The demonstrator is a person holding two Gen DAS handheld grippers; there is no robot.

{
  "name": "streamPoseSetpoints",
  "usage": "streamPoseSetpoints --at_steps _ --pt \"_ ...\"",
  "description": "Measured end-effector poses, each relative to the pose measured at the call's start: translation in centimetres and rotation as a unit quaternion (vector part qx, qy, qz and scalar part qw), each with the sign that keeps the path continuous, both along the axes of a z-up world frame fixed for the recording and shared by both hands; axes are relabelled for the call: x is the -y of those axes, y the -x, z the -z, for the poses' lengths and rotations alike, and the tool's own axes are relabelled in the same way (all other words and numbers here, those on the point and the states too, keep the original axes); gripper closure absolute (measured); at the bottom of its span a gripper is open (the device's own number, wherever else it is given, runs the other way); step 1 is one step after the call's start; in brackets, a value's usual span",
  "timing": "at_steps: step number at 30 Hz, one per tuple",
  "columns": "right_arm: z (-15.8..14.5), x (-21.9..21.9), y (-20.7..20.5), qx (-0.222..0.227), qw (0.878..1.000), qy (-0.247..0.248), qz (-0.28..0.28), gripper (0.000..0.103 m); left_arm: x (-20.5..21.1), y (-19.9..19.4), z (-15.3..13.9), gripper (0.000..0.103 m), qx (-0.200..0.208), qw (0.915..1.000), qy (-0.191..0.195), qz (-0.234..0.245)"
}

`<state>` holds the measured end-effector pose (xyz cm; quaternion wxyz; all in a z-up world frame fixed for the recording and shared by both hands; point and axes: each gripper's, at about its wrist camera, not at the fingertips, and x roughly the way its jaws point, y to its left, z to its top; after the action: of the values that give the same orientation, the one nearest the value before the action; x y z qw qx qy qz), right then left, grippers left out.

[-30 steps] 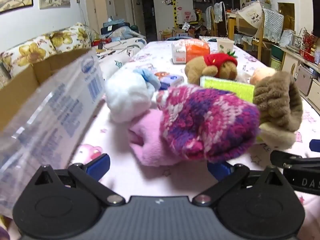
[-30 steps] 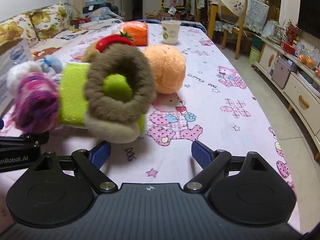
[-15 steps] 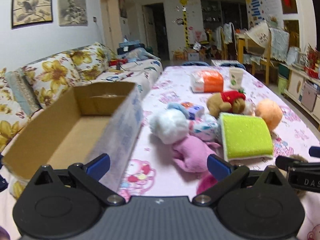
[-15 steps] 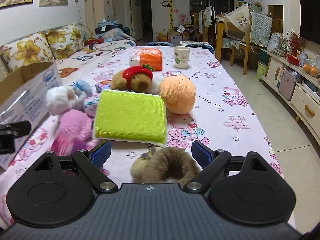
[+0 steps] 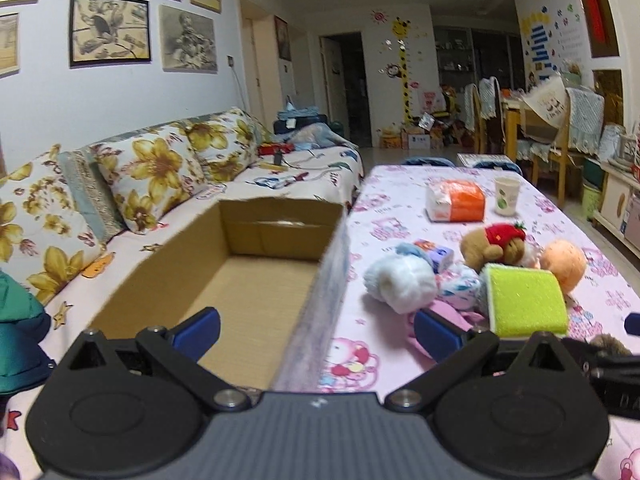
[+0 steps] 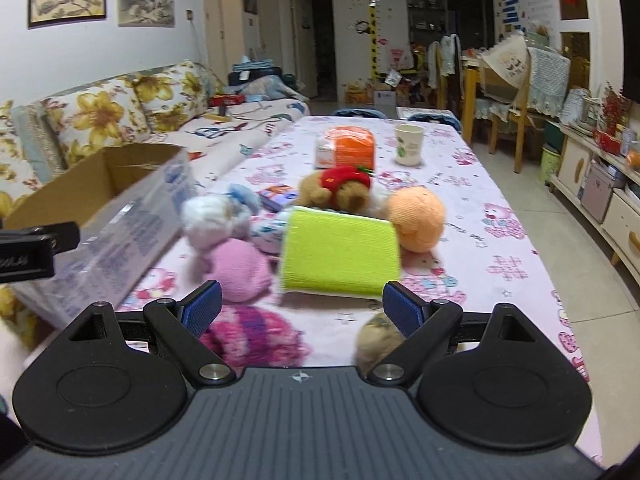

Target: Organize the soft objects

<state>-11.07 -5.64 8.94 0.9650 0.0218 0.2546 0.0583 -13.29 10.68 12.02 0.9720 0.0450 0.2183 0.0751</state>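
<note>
L gripper (image 5: pixel 316 330) wide, R gripper (image 6: pixel 301 309) wide, both prob. empty

We see the box (image 5: pixel 256 280) left of the table (image 6: pixel 500 200), before the sofa (image 5: pixel 160 168). On the table, the sponge (image 6: pixel 340 258) lies before the bear (image 6: pixel 340 192), the ball (image 6: pixel 416 216) to its right; the cup (image 6: pixel 409 145) stands behind.

Cardboard box (image 5: pixel 256 280): plain brown corrugated, matt inside; outer wall w/ glossy printed film. Tablecloth (image 6: pixel 500 240): smooth printed pink cloth. Green pad (image 6: pixel 340 258): coarse, terry-like fabric. Orange ball (image 6: pixel 417 218): fuzzy plush. Knit hat (image 6: pixel 252 334): chunky pink/purple wool. Bear (image 6: pixel 340 190): short brown plush. Gripper fingers (image 6: pixel 202 312): matt black plastic, ribbed blue rubber pads, shiny metal pivot pins.
</note>
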Motion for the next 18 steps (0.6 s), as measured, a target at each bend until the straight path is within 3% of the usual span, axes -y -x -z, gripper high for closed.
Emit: streamPoseSetpoints --at_steps 18 --pt "-2.8 -3.8 3.7 0.034 0.995 -0.006 -0.089 0.000 -4.6 4.5 -3.5 0.001 0.050 0.9976 0.012 -0.047"
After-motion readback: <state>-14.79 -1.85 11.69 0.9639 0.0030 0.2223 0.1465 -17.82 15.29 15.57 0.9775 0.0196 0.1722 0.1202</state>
